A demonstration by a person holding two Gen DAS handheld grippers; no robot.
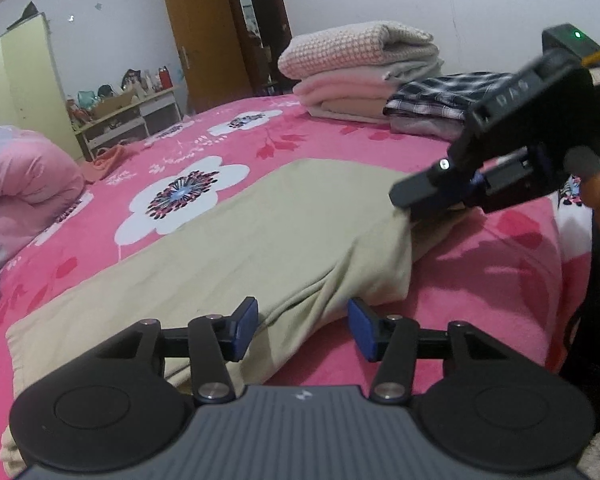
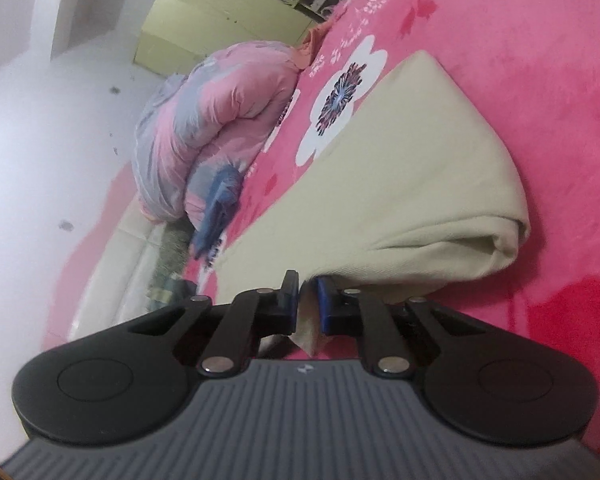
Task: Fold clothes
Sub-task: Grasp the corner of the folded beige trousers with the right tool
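Nearest, left gripper (image 1: 302,328) hovers half open over the near edge of a beige garment (image 1: 236,248), pads not pressing it. That garment lies partly folded on a pink floral bedspread (image 1: 332,136). Right gripper (image 2: 308,306) is clamped on its corner. Likely mid-fold; next, the left should pinch its edge. Bare bedspread ahead; folded stack (image 1: 360,68) far right.
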